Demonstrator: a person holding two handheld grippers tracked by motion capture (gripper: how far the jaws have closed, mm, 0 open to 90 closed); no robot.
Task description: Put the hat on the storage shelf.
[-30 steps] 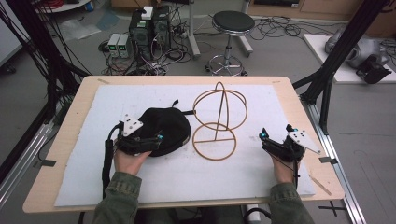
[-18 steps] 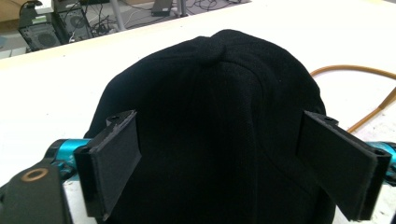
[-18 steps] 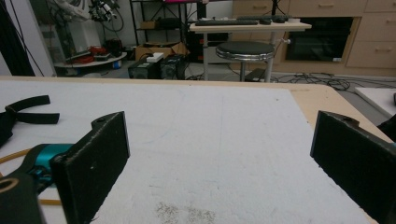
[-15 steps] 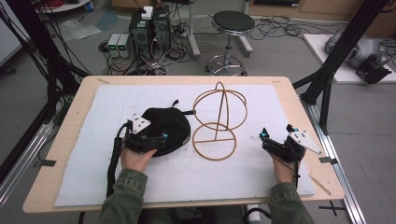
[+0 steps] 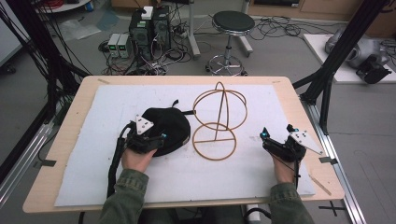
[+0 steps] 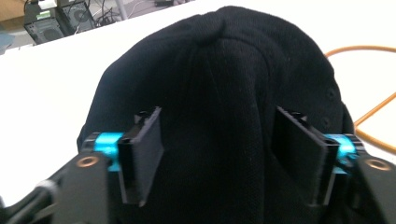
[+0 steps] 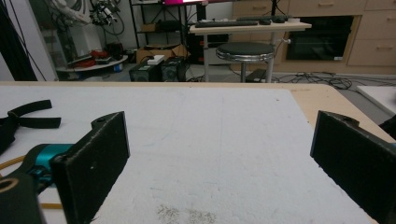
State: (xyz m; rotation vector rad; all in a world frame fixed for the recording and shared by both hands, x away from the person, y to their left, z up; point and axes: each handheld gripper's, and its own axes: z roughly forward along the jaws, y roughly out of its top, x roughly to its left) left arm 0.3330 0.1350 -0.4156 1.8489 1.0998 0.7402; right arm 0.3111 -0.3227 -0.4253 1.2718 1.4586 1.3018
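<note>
Two spread tools: the left tool [image 6: 219,154] straddles the black cap [image 6: 219,84], the right tool [image 7: 219,163] idles beyond the wire stand [image 5: 219,122]. Closing shallowly may pinch loose fabric, which could slip free.

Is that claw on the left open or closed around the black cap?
Open. The left claw has its jaws spread wide on either side of the black fabric cap, with visible gaps, not squeezing it yet.
</note>
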